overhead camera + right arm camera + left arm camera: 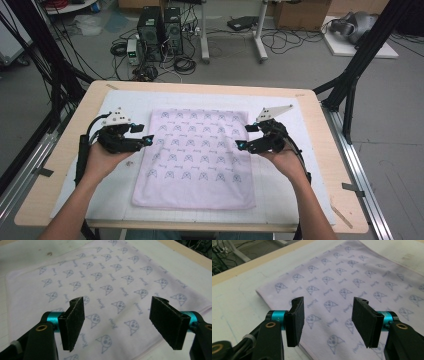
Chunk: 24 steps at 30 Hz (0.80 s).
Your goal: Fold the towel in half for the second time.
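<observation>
A pale pink cloth (pixel 197 157) printed with small blue cat faces lies flat on the white mat. My left gripper (pixel 143 134) hovers at the cloth's left edge and points inward. In the left gripper view the left gripper (pixel 328 320) stands open above the cloth (pixel 342 277), near its edge, with nothing between the pads. My right gripper (pixel 244 137) hovers over the cloth's right edge and faces the left one. In the right gripper view the right gripper (pixel 117 323) is open too, with only the flat cloth (pixel 107 277) beneath it.
The white mat (pixel 300 150) covers most of the wooden table (pixel 327 200). Black frame poles (pixel 357 60) rise at both far corners. Computer towers (pixel 160 32) and cables sit on the floor behind the table.
</observation>
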Each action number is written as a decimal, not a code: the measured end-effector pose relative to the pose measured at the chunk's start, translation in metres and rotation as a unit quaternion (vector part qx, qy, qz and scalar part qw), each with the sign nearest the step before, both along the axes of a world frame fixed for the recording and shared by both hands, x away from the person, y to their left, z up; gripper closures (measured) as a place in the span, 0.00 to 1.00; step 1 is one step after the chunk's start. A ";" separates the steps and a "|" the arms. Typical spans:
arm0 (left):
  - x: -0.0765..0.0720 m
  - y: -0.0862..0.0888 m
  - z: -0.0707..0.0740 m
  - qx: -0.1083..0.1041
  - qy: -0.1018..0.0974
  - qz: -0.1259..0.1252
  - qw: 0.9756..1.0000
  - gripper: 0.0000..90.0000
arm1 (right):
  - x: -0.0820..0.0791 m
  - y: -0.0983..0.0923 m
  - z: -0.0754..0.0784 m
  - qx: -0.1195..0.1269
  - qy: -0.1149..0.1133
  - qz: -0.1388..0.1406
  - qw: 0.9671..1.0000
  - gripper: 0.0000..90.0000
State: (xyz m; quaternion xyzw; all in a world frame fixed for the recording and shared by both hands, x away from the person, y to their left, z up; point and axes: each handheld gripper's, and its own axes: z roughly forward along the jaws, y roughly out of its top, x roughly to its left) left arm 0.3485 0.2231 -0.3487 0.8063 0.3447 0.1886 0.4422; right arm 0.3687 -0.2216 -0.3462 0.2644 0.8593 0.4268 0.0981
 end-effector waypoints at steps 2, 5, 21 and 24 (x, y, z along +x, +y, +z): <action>0.010 0.001 0.005 -0.002 0.001 0.009 1.000 0.49 | 0.008 -0.001 0.005 -0.006 -0.004 -0.005 1.000 0.31; 0.030 0.002 0.011 0.011 0.001 0.025 1.000 0.49 | 0.022 -0.004 0.013 -0.005 -0.008 -0.022 1.000 0.31; 0.095 0.001 -0.043 0.034 0.043 0.074 0.996 0.52 | 0.089 -0.017 -0.040 -0.021 0.018 -0.106 0.994 0.50; 0.100 0.005 -0.058 0.003 0.069 0.076 0.995 0.60 | 0.094 -0.022 -0.056 -0.018 0.035 -0.132 0.990 0.50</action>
